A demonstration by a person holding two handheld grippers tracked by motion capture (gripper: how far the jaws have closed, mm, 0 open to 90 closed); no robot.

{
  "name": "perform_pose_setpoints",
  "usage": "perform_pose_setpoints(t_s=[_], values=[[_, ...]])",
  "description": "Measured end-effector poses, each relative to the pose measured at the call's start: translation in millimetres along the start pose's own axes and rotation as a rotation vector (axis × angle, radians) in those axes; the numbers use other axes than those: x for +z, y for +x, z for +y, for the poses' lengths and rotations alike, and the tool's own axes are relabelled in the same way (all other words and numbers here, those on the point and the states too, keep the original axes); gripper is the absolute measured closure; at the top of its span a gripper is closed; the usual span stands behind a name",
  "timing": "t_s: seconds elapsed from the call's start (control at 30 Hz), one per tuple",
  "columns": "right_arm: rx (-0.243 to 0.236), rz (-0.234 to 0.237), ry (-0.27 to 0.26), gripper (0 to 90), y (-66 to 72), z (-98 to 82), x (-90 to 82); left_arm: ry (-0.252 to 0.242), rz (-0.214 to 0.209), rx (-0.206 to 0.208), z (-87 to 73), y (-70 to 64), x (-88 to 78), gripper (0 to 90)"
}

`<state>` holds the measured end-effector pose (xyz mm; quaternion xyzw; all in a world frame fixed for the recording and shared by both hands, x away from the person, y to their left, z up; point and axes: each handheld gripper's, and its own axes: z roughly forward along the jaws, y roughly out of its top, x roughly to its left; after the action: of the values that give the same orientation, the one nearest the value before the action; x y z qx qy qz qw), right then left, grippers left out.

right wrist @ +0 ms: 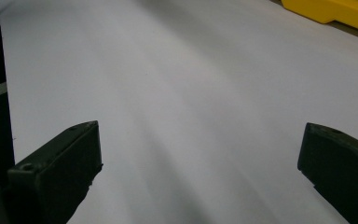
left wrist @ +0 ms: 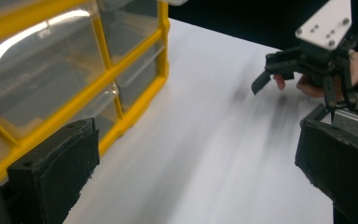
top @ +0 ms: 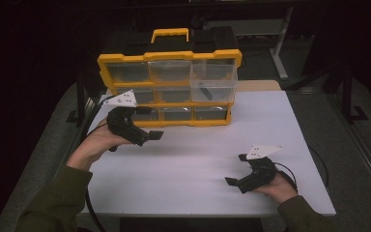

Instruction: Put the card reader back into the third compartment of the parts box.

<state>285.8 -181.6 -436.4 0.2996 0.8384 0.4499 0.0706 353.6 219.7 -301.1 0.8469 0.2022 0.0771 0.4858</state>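
A yellow frame and handle are seen on the organizer box [top: 169,89], with clear, colourless drawers set in it. The table [top: 198,159] is covered in plain white, without pattern. Both the left gripper [top: 147,135] and the right gripper [top: 236,176] are coloured black, each topped by a pale grey plate. The sleeves [top: 53,203] are olive green.
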Motion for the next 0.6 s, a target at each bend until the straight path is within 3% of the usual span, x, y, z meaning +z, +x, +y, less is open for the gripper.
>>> perform_pose_setpoints(t_s=[0.33,0.6], values=[[0.005,0.004,-0.019,0.0,-6.4,-0.8,0.0,-0.017,0.019,-0.011,-42.9,-2.1,5.0,0.0],[0.006,0.003,-0.016,0.0,-5.5,-1.0,0.6,-0.020,0.042,-0.017,-64.5,-5.1,6.8,0.0]])
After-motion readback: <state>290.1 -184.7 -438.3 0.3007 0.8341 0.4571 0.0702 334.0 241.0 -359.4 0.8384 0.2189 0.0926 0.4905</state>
